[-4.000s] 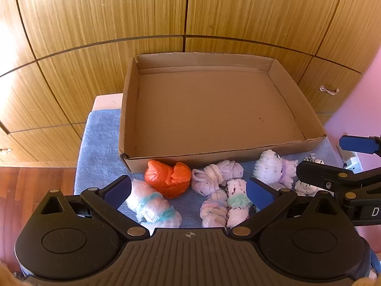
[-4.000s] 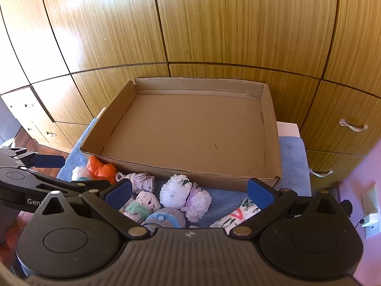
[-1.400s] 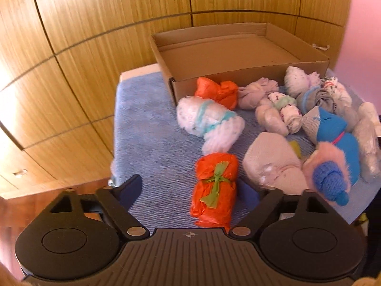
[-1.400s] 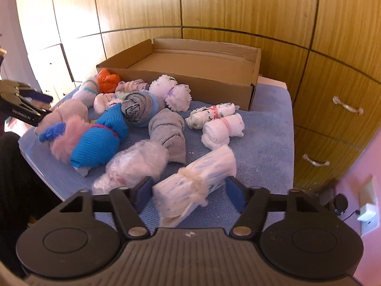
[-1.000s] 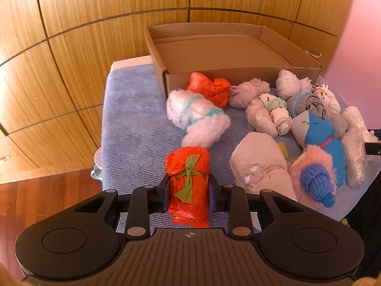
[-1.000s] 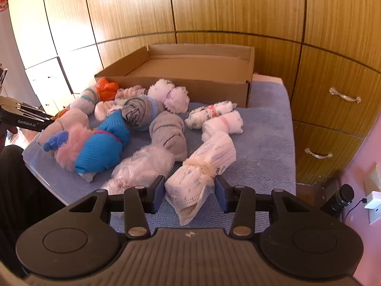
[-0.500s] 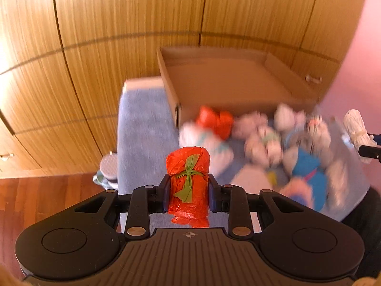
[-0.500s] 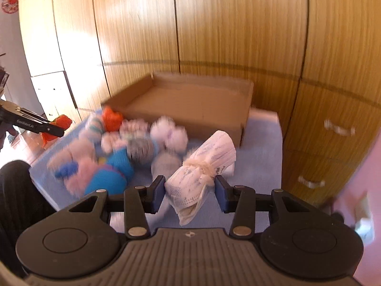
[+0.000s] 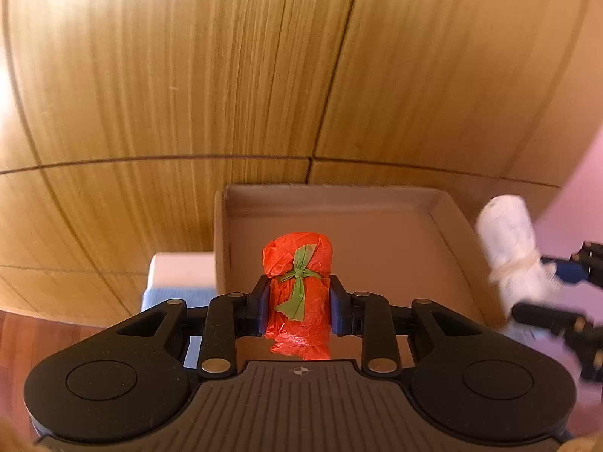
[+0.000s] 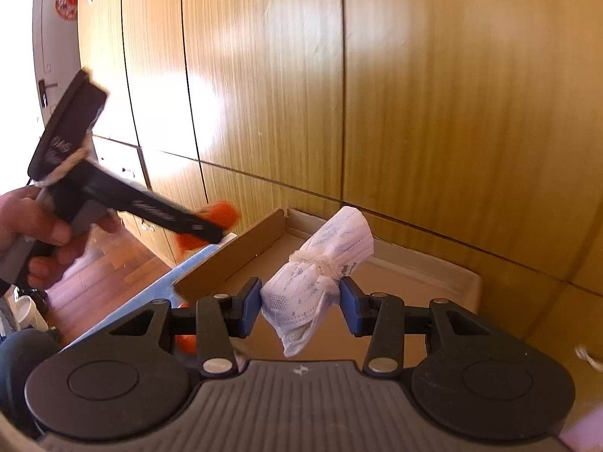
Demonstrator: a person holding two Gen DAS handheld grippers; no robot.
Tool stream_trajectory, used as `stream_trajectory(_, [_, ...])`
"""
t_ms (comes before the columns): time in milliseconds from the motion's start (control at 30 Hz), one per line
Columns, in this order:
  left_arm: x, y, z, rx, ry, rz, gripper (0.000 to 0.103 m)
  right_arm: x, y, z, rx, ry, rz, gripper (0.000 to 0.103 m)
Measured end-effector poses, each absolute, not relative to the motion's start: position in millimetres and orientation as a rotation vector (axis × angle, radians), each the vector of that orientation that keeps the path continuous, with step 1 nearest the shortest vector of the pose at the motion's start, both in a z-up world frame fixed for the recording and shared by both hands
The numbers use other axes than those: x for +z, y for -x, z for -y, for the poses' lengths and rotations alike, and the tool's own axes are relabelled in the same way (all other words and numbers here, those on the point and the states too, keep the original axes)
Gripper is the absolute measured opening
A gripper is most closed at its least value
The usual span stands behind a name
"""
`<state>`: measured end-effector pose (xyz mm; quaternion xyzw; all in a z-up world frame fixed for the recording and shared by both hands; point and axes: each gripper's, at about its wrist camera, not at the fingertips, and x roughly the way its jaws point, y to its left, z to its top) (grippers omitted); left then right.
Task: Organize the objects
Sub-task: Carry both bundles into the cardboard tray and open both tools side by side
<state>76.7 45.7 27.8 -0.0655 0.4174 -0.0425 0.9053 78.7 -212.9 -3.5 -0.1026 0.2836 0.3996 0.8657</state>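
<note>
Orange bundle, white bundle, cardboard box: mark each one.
orange bundle [image 9: 297,286], left wrist view, on its green tie
white bundle [image 10: 320,275], right wrist view, below its string
cardboard box [image 9: 377,233], left wrist view, bare floor

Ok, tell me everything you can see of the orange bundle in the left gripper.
The orange bundle looks like crinkled thin plastic rolled into a stubby cylinder, tied round its middle with a green strip knotted in a bow. It stands upright, clamped at mid-height by the left gripper, its ragged lower end hanging free. It is held in the air before the cardboard box, touching only the pads.
</note>
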Motion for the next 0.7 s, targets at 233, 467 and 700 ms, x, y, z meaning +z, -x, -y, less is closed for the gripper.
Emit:
stream_trajectory(233, [-13, -141, -51, -0.045, 0.129, -0.926, 0.036, -41, -132, 155, 0.886, 0.293, -0.656, 0.041])
stream_trajectory(467, [-42, -175, -60, -0.028, 0.104, -0.965, 0.036, -83, -168, 124, 0.894, 0.348, -0.727, 0.041])
stream_trajectory(700, [-58, -193, -63, -0.025, 0.099, -0.982, 0.036, -103, -189, 103, 0.909, 0.382, -0.766, 0.041])
